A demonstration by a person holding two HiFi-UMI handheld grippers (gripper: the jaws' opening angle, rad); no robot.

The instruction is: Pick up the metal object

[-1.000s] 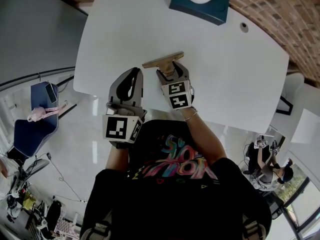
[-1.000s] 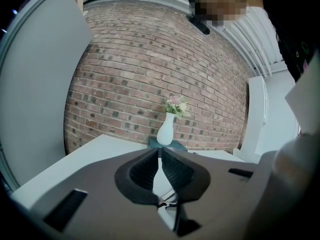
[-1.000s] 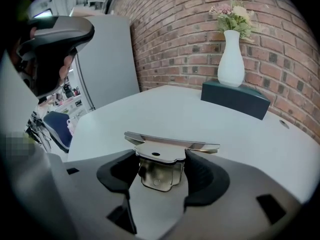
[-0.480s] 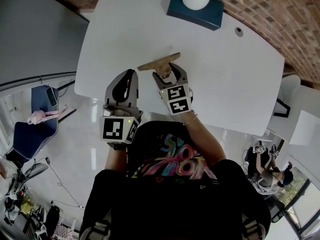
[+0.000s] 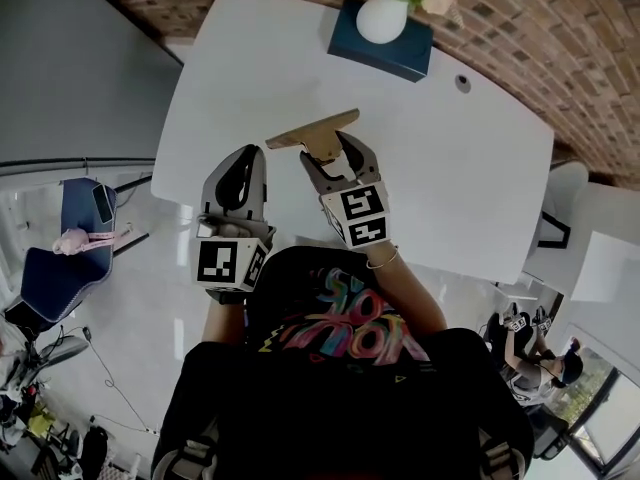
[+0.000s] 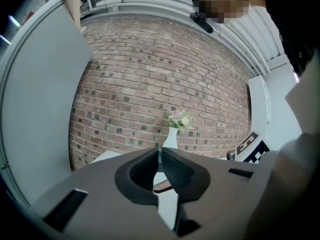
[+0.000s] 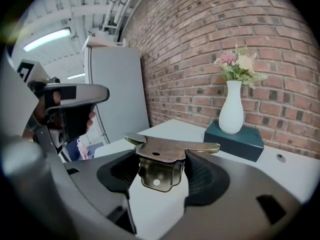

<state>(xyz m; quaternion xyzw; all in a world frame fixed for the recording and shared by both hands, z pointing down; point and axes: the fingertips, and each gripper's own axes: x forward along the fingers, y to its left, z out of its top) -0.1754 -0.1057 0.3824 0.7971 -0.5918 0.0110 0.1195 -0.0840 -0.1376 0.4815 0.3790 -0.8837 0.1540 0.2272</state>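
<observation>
compared with a second ago, both grippers sit a little further left in the head view, and the white vase (image 5: 382, 16) with pale flowers now shows whole at the top instead of being cut by the edge. the grip on the metal piece looks the same.

right gripper (image 5: 330, 155) is closed on the brass-coloured, t-shaped flat metal bracket (image 5: 312, 128). in the right gripper view the two dark padded jaws of this gripper (image 7: 161, 173) press on either side of the bracket's (image 7: 170, 149) short lower tab, which has a small round hole. the long cross bar lies across just above the jaw tips, reaching out past both of them. white tabletop shows below the tab, so the bracket seems to be held clear of the surface, over the near middle of the white table (image 5: 450, 168).

left gripper (image 5: 245, 168) hovers just beside the right one, over the table's near edge. in the left gripper view its jaws (image 6: 160, 165) meet at the tips with nothing between them.

the vase stands on a dark teal flat box (image 5: 400, 53) at the far side of the table, well apart from the bracket, with a red brick wall (image 7: 210, 39) behind.
</observation>
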